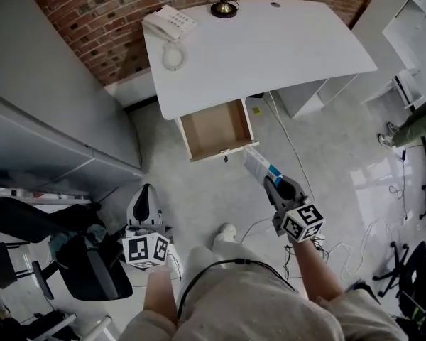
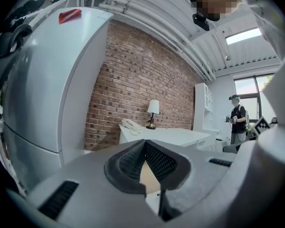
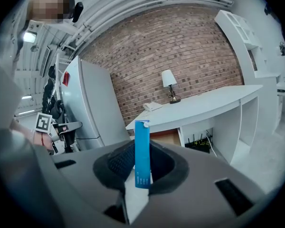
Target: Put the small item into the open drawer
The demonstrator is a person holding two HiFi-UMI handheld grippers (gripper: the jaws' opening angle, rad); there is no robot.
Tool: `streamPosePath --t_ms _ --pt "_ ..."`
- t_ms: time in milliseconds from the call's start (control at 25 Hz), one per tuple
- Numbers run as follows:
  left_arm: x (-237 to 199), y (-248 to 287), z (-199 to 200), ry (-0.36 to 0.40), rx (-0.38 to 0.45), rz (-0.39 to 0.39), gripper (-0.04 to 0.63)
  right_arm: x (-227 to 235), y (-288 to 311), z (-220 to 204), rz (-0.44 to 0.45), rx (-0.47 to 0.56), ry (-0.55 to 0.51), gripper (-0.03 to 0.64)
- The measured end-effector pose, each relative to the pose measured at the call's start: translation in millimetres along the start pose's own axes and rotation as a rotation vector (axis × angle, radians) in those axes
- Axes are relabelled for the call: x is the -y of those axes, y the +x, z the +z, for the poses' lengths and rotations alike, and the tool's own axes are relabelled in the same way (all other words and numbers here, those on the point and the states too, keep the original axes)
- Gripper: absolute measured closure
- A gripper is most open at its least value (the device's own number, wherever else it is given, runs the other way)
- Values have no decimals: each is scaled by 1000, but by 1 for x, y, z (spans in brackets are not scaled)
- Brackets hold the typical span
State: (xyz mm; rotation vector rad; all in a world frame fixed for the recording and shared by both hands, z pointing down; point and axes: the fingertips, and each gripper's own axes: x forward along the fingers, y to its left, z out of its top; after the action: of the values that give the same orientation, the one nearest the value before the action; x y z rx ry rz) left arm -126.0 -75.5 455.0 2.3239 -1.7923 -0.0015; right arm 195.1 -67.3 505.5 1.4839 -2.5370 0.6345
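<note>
Bright, even light; strong fisheye edge distortion.

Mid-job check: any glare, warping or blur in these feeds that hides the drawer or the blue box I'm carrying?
Head view: evenly lit and sharp, drawer plain to see, sheen on the floor at right. Right gripper view: fisheye bends the desk, corners dark, but the blue box is crisp. Left gripper view: skylight blown out, same warping.
</note>
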Motion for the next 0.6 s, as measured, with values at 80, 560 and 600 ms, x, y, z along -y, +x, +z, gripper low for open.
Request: streamPosePath --t_ms 80,560,600 --pt "2 10 -5 -14 -4 3 591 7 13 -2 8 -10 -7 548" --pt "8 48 -56 -54 -91 -13 591 15 87 -40 81 -111 -58 548" --pt "8 53 -59 -55 -96 -18 591 17 96 -41 83 -121 -70 548"
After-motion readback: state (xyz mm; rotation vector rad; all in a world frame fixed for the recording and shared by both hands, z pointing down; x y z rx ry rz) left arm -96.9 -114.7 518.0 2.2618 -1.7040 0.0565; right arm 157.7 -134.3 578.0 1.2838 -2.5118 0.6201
